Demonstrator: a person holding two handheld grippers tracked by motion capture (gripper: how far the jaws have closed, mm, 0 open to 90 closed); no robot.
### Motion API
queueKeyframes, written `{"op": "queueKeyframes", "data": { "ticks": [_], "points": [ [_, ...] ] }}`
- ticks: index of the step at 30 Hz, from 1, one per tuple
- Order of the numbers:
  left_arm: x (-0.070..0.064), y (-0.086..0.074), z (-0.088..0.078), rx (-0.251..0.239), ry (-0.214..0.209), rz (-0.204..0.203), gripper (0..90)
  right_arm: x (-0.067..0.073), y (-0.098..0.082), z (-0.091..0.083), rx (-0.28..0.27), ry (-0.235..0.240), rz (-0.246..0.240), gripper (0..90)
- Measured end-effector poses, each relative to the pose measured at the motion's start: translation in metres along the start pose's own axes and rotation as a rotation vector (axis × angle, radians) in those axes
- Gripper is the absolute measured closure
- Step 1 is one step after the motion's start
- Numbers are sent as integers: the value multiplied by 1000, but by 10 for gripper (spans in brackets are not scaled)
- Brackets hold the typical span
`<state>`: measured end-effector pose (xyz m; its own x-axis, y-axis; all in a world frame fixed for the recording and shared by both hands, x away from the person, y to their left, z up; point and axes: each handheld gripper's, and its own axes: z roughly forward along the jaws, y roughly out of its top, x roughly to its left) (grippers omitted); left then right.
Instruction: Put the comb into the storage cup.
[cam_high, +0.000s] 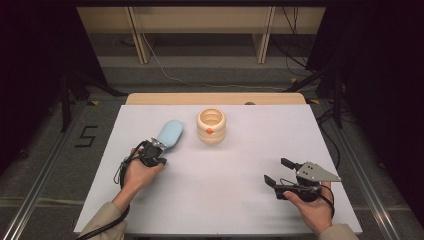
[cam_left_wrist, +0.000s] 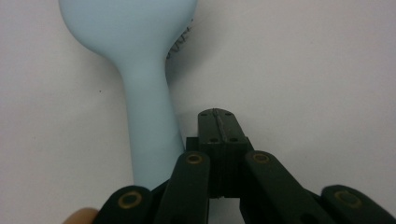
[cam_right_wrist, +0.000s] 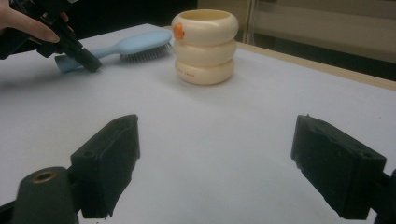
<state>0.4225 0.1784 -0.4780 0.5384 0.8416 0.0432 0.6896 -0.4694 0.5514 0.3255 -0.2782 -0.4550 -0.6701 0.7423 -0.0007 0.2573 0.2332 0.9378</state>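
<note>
Nearest you, at the lower right of the high view, your right gripper (cam_high: 274, 171) rests low over the tabletop (cam_high: 215, 200) with its jaws spread wide and nothing between them. At left of centre in that view, your left gripper (cam_high: 156, 145) has its jaws pressed fully together just beside the handle of the blue hairbrush (cam_high: 170, 134), not around it; in the left gripper view the handle runs up the frame to the left of the shut jaws. The brush lies flat, bristles down, left of the cream cup (cam_high: 211, 126) and apart from it. Judge the brush as light, stiff plastic with a smooth, rather slippery handle; the narrow neck between handle and head looks like the surest place to pinch, across its width, since the rounded head would likely slide out. The bristles are soft and give no hold. Farther off, the cup of three stacked rings looks hard and light. Its inside is hidden, the small print on its side is too small to read, and the brush head is cut off at the top of the left gripper view.
</note>
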Motion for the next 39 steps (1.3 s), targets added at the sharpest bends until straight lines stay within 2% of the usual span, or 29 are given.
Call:
{"op": "queueKeyframes", "data": {
  "ticks": [5,10,14,35,39],
  "points": [
    [4,-1,-1,12,20,6,899,0,0,0,-1,2,1,163],
    [13,-4,-3,15,30,-21,899,-1,0,0,-1,4,4,163],
    [16,-5,-3,18,38,-27,899,-1,0,1,-3,6,8,163],
    [20,-6,-3,6,27,-30,884,-1,0,1,-1,10,10,164],
    [21,-7,-4,7,19,-26,836,-1,0,1,-3,9,8,163]
  ]
}}
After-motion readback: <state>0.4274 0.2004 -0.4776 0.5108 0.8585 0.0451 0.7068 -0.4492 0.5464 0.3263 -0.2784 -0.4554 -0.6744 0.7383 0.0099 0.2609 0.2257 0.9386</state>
